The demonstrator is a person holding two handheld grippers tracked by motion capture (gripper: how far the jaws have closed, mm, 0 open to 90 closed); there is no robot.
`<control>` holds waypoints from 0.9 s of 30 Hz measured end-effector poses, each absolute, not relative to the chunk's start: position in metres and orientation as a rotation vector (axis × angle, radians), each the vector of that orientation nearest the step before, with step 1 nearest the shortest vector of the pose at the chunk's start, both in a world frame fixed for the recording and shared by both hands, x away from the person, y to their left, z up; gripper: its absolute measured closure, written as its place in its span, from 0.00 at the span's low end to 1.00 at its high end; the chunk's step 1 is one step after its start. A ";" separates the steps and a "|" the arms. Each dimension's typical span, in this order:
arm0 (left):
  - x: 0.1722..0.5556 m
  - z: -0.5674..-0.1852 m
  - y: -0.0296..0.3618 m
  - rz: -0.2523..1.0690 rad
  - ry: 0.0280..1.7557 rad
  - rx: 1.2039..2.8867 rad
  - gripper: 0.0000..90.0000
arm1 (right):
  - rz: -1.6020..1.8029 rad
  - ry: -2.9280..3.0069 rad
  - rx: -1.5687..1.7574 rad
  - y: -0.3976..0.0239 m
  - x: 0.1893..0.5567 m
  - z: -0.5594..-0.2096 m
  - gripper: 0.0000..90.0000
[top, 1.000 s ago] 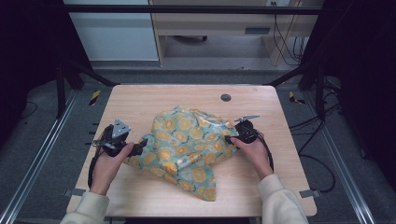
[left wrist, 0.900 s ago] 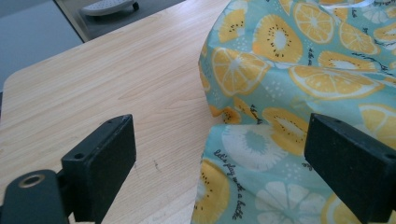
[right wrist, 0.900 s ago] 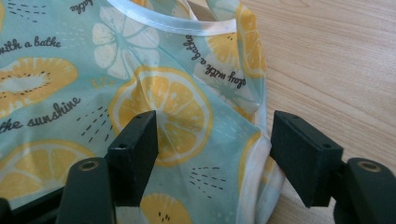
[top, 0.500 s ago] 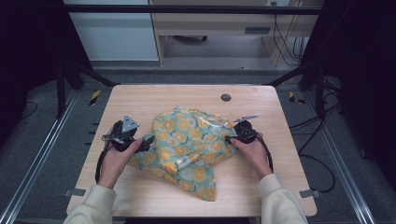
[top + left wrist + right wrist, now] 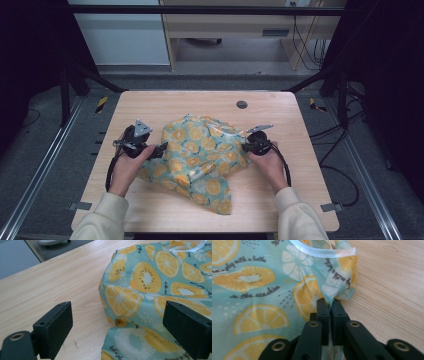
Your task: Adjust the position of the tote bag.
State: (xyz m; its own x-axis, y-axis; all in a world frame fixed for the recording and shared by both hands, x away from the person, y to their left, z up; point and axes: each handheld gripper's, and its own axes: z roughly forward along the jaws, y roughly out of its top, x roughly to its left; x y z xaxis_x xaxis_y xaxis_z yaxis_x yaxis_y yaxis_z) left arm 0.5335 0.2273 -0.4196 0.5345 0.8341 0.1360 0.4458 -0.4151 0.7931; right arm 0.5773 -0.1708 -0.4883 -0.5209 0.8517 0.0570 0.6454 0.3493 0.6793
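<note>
The fruit-print cloth (image 5: 200, 160) lies crumpled mid-table (image 5: 165, 102), nearer the front edge than the back; prob. a thin, soft, light fabric w/ a slick coated look, so it'll drape and slide, not hold shape; clear trim runs along its hem (image 5: 322, 252). Best hold is a hem or corner, pinched firmly, since bulk folds would slip out. The right gripper (image 5: 331, 305) has just been closing; its jaws are pressed together on a fold of cloth at the edge facing the table's right side. The left gripper (image 5: 117, 322) stands w/ jaws spread wide, the cloth's left edge between them, pads not touching it. Long axis approx. runs from back-left toward front-right; one tail points at the front edge.
</note>
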 end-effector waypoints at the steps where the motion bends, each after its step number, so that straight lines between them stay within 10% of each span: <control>1: 0.533 -0.420 0.227 0.689 1.033 2.053 0.10 | 0.950 2.310 1.329 -0.171 0.577 -0.488 0.99; 27: 0.594 -0.445 0.204 0.483 1.001 2.157 0.17 | 1.137 2.225 1.129 -0.154 0.565 -0.449 1.00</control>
